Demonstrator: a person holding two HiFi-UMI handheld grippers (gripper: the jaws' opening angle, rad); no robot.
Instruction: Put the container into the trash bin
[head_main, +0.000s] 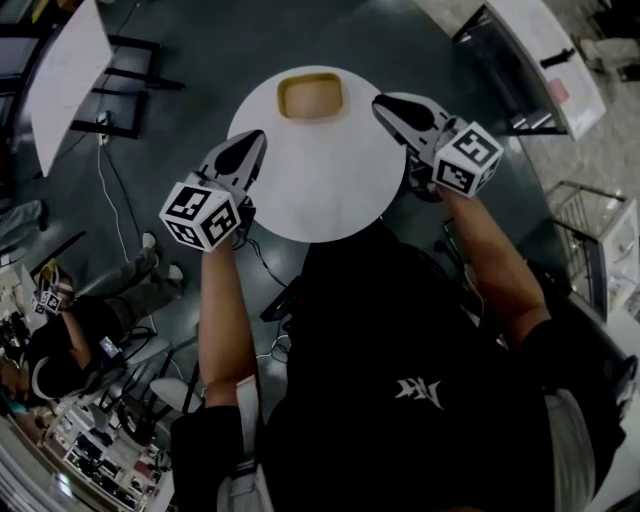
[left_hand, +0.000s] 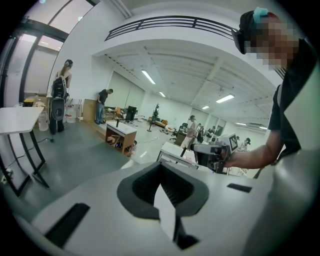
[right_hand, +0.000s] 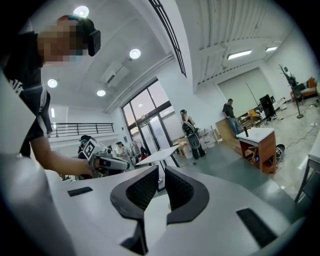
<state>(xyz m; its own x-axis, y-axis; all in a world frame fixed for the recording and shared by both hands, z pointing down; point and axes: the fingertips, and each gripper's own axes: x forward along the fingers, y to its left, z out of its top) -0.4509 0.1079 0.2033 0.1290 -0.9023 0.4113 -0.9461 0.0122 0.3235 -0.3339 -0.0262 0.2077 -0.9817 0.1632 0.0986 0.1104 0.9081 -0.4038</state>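
Plainly, nothing is held yet. The container (head_main: 310, 97), a shallow tan tub, sits upright at the far edge of the round white desk (head_main: 320, 200), away from the person. The left gripper (head_main: 250, 142) hangs just left of the container and nearer the person, its fingers pressed together on nothing. The right gripper (head_main: 386, 104) is just right of the container, at about the same depth. Its fingers are all but together with only a slit between them, and it is also empty. Both point inward and flank the container, which reads as the approach to a pick-up. The fingers would have to spread first to take its rim. No trash bin shows in any view, so where the container must go cannot be told.
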